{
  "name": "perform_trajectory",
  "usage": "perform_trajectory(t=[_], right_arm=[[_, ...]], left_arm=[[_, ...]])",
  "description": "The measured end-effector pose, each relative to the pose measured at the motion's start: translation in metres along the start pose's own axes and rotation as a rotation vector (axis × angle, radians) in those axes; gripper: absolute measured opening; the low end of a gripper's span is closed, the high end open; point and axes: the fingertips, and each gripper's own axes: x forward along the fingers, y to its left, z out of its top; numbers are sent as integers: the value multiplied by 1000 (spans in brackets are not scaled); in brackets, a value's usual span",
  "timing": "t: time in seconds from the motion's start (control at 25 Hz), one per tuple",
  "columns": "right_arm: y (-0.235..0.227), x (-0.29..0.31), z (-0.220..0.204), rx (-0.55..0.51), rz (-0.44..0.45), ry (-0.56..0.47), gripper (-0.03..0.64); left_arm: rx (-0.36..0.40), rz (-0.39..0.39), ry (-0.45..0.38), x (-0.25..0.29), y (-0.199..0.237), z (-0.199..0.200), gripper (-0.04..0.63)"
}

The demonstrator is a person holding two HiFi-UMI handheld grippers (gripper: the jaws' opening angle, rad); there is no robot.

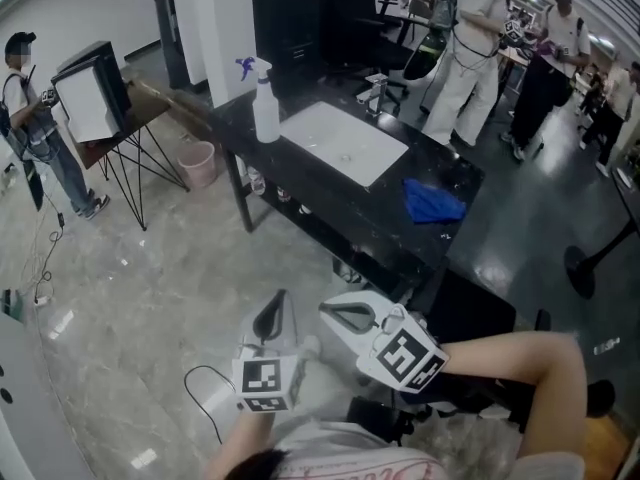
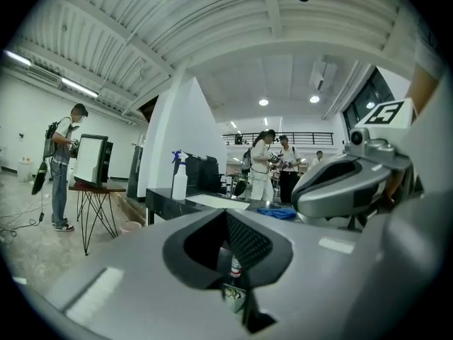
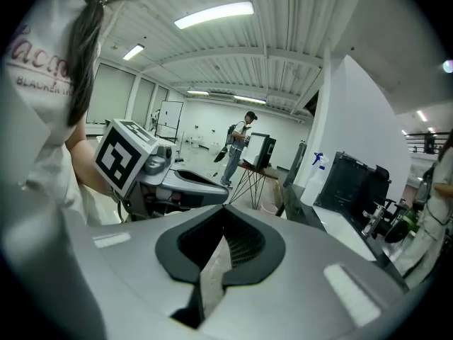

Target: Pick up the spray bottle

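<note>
A white spray bottle (image 1: 266, 103) with a blue trigger head stands upright on the far left corner of a black counter (image 1: 330, 213). It also shows far off in the left gripper view (image 2: 179, 179) and the right gripper view (image 3: 316, 178). Both grippers hang low near my body, well short of the counter. My left gripper (image 1: 270, 318) (image 2: 228, 222) is shut and holds nothing. My right gripper (image 1: 345, 315) (image 3: 225, 236) is beside it, jaws together, also empty. Each gripper sees the other: the right gripper (image 2: 340, 186), the left gripper (image 3: 191, 183).
A white sink basin (image 1: 343, 140) with a faucet (image 1: 375, 93) is set in the counter, and a blue cloth (image 1: 433, 201) lies right of it. A pink bucket (image 1: 197, 163) and a screen on a stand (image 1: 95, 93) are left. People stand behind the counter (image 1: 475, 48) and at far left (image 1: 35, 118).
</note>
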Motion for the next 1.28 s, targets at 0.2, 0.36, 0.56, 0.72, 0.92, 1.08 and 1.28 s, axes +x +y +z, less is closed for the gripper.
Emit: perform_trajectory(t=[0.2,0.36,0.56,0.72,0.92,1.08,1.28], right_arm=[[-39,38,12,56,-49,-59,2],[-72,64,19,87,-79,-95,2],[-113,93,27,132,-94,-146,2],[-148,111,40,157,-104,-206,2],[-187,131,46,190,-120,-223,2],[-215,143,49,173,-151,-252,2],[-236,153,46,163,-154,-251,2]], left_arm=[[16,-26,9,34,20,7,0],[25,-29,21,67,44,13,0],[29,-25,37,112,67,23,0],[29,-36,32,149,81,36,0],[28,-40,25,192,96,50,0],[35,-56,-3,221,106,59,0],[27,-61,-28,244,119,57,29]])
